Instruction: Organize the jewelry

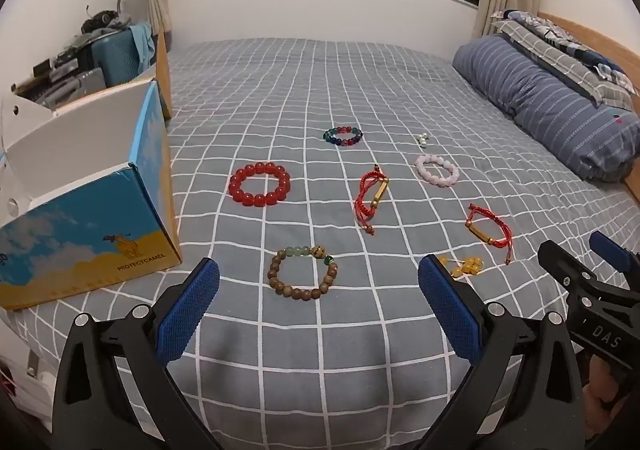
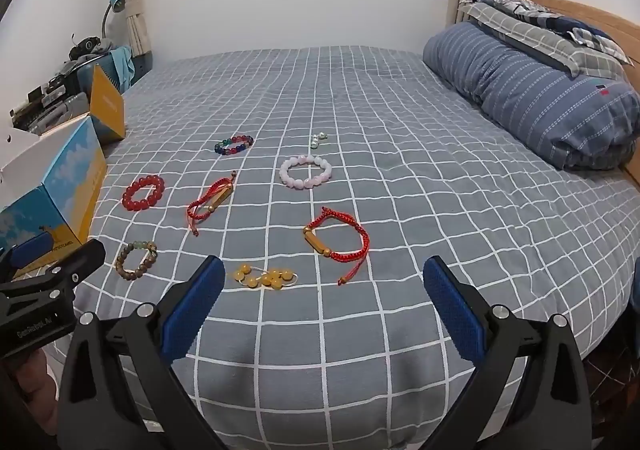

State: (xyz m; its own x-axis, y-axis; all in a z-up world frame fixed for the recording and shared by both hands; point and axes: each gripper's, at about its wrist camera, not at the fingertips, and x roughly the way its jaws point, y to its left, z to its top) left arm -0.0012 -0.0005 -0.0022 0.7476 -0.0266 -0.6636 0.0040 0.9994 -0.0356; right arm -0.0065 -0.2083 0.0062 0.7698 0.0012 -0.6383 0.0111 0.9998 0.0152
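A big bed with a gray checked sheet fills most of both pictures. At the right side lies a rolled blue striped blanket, with a folded checked quilt on top of it. At the left edge sits an open cardboard box, blue and yellow with a camel on it.

The left gripper is at the bottom of the left wrist picture. Its two blue pads are wide apart and hold nothing. The right gripper is at the bottom of the right wrist picture, also wide apart and holding nothing. Both hang above the near edge of the bed.

The jewelry lies spread out in the middle of the bed, each piece apart from the others. The red bead bracelet is left of the middle, nearest the box. The wooden bead bracelet lies low in the left wrist picture, between the left gripper's pads. The pink bead bracelet is near the middle. One red cord bracelet with a gold tube lies below it, and another red cord bracelet lies to the left. The colorful bead bracelet is farther back. The yellow beads are close to the right gripper's left pad. The small pearl piece is farthest back.
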